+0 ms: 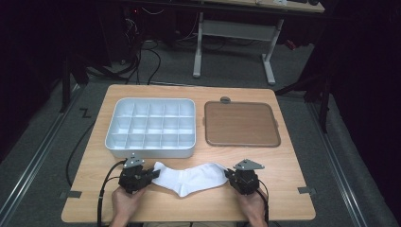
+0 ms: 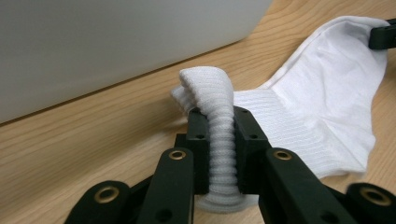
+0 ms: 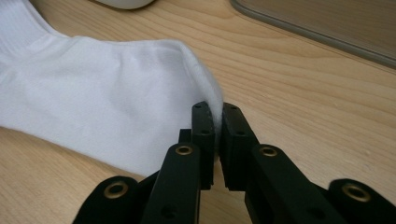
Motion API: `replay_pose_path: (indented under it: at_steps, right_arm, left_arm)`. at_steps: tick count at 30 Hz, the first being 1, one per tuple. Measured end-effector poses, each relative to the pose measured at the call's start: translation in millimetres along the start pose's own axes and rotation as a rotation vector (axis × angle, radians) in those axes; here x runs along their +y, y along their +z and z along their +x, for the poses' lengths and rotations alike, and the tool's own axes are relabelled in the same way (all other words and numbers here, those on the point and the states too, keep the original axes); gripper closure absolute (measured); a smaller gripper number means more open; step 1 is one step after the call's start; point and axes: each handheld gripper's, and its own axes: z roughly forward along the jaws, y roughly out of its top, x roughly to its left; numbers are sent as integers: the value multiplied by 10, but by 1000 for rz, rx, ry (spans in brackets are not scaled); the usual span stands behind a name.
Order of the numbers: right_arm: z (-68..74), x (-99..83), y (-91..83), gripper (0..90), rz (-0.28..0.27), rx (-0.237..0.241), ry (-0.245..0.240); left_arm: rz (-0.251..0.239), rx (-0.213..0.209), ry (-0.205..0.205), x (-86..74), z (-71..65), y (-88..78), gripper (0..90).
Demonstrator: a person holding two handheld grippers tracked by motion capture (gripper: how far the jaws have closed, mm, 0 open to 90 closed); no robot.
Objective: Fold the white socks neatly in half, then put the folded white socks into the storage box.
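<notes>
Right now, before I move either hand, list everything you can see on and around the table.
sock: one, white, near edge of the table, stretched between the two grippers, ribbed cuff at the left.
compartment tray: one, pale grey-white, far left of the table, cells look empty.
flat lid: one, brown with grey rim, far right, beside the tray.
table: one, light wood.
tape marks: two, grey, near corners of the table.
desk frame: one, white legs, on the floor beyond the table.
left gripper: one, black, shut on the sock's cuff.
right gripper: one, black, shut on the sock's toe edge.
hands: two, at the near edge.
</notes>
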Motion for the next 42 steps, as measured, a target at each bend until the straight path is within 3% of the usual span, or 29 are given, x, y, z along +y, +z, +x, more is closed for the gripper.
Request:
replay_pose_path:
  at_steps: [6, 17, 24, 28, 33, 37, 42]
  right_arm:
    - [-56, -28, -23, 857, 5, -13, 20]
    - [-45, -37, 38, 851, 32, -24, -2]
    - [-53, -64, 62, 822, 18, -14, 3]
    - [-79, -67, 52, 732, 13, -15, 21]
    - [-118, -71, -6, 624, -9, -18, 47]
    - [-105, -40, -90, 583, -45, -33, 56]
    - [-33, 37, -186, 632, -86, -30, 36]
  left_arm:
    - [9, -4, 3, -22, -29, 45, 791]
    - [1, 15, 2, -59, 31, 81, 786]
    - [-3, 34, 32, -70, 48, 95, 769]
    - [-11, 50, 38, -68, 53, 98, 702]
    - [-33, 71, 16, -33, 72, 18, 468]
    - [-46, 84, 6, -4, 77, -71, 412]
    - [-32, 95, -22, -7, 90, -110, 402]
